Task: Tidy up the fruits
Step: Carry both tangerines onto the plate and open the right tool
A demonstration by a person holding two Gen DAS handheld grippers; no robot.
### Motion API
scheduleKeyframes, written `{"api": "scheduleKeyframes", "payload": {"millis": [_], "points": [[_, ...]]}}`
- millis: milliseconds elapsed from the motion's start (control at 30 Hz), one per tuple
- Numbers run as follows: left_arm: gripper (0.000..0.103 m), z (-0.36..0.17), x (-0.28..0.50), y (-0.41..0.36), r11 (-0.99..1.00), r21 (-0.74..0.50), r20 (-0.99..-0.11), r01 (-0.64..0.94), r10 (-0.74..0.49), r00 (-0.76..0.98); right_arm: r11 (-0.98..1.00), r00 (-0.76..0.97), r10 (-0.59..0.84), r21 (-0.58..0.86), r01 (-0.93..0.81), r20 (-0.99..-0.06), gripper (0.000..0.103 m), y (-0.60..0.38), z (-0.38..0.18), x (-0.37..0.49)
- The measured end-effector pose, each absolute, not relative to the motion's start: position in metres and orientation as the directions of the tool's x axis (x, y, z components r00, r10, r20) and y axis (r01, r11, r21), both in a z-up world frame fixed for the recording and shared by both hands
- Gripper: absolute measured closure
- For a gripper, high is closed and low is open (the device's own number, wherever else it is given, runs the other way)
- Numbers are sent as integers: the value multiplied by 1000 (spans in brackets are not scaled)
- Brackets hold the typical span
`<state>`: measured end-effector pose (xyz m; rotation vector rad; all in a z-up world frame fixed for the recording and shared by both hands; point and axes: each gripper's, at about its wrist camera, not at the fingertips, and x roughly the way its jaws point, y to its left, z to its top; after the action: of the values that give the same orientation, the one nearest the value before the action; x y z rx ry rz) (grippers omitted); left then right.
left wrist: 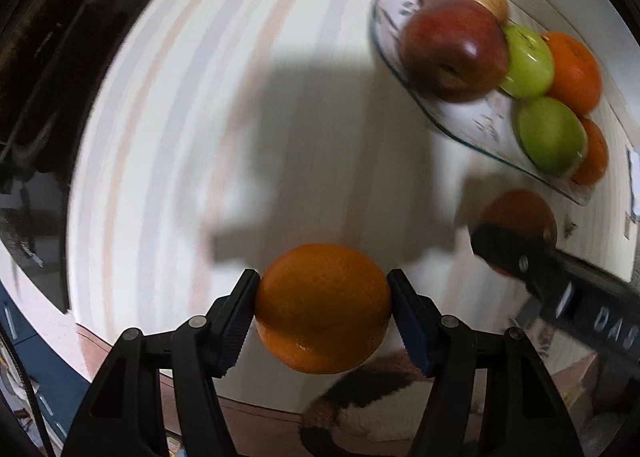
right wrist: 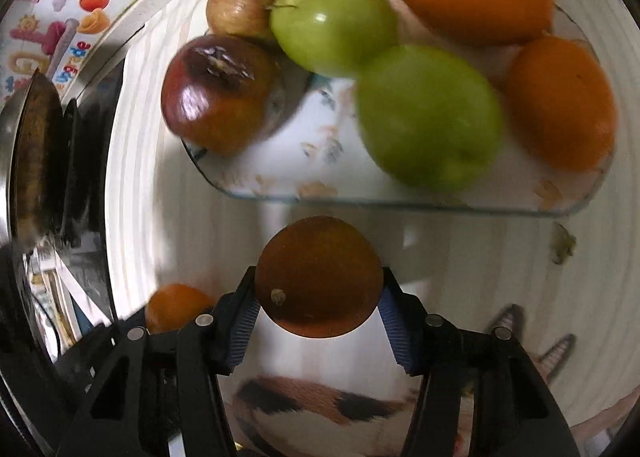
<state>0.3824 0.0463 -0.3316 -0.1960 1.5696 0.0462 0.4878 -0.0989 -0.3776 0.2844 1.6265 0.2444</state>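
We see the left tool closed on a round bright orange, held above the near edge of the round striped tabletop. The right tool is closed on a darker, shaded orange, just short of the near rim of the clear glass tray, which lies toward the tabletop's far edge. The tray already carries red apples, green apples and oranges, closely packed. We judge that a newly placed orange could nudge its neighbours over the low rim, or roll off toward the calico cat below.
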Motion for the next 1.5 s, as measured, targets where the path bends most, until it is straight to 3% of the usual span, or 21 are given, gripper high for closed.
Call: {"api": "scheduleKeyframes", "payload": {"millis": [100,233,633,800,1133,1500], "points": [[40,-334,373,31,984,-133,-991,-119,-136,-12,952,-83,307,306,26,-948,44,-117,-374,472],[40,-332,371,11,993,-103,-995,-51,-103,14,963,-94,268,267,23,-959,43,-136,-376,454],[40,-319,385,8,992,-118,-993,-50,-117,21,935,4,340,339,99,-940,44,-164,-364,453],[40,-287,406,6,979,-196,-979,-60,-191,70,917,59,374,378,126,-926,44,-191,-340,457],[40,-259,476,-22,979,-202,-965,29,-204,164,899,186,371,402,175,-910,44,-250,-295,507],[40,-268,495,-55,984,-165,-960,71,-177,217,925,184,285,320,203,-941,44,-282,-322,578]]}}
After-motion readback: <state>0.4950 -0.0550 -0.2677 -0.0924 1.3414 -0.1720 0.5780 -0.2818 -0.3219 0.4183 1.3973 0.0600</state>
